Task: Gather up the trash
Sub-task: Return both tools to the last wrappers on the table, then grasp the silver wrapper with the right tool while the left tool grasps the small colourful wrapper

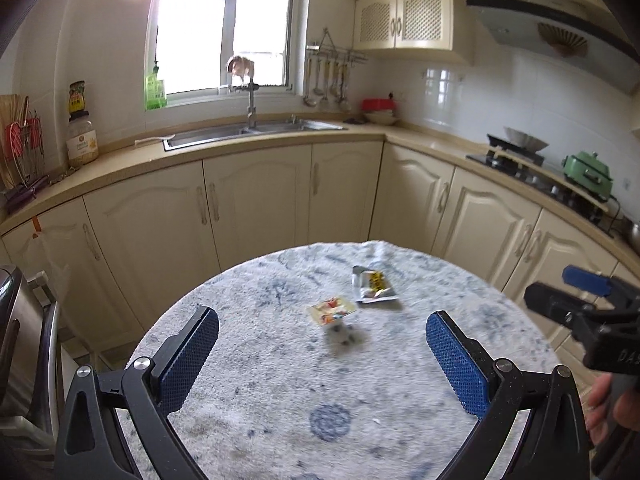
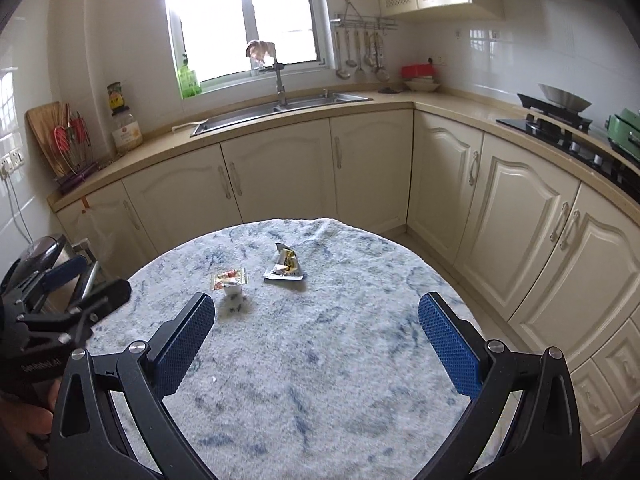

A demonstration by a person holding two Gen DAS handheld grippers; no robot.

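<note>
Wrappers lie on a round counter [image 1: 280, 380] covered in a fluffy white-and-blue cloth, out past the middle toward the far edge. Both grippers hang above the near side of it, each empty.

Starting at the left, a metal trash can [image 1: 24, 344] stands beside the counter. The left gripper [image 1: 322, 356] hovers over the cloth with its blue-padded fingers [image 1: 192, 356] spread wide, holding nothing. Between and beyond those fingers sits a small orange-and-yellow wrapper [image 1: 331, 309], flat on the cloth, with a little white cup [image 2: 232, 289] touching its near edge. In the left wrist view that cup is only a grey blur. Just to the right of the orange piece, apart from it, lies a crumpled silver packet [image 1: 374, 285] with yellow and black print, one corner sticking up.

Further right, the right gripper [image 2: 316, 344] is also held over the near part of the counter, its fingers [image 2: 448, 348] equally wide apart and gripping nothing. All three bits of trash lie ahead of it and to its left. A hand [image 1: 604, 408] shows on its grip at the right edge of the left view.

Behind everything runs a cream kitchen, with a steel sink [image 2: 280, 110] under the window.
</note>
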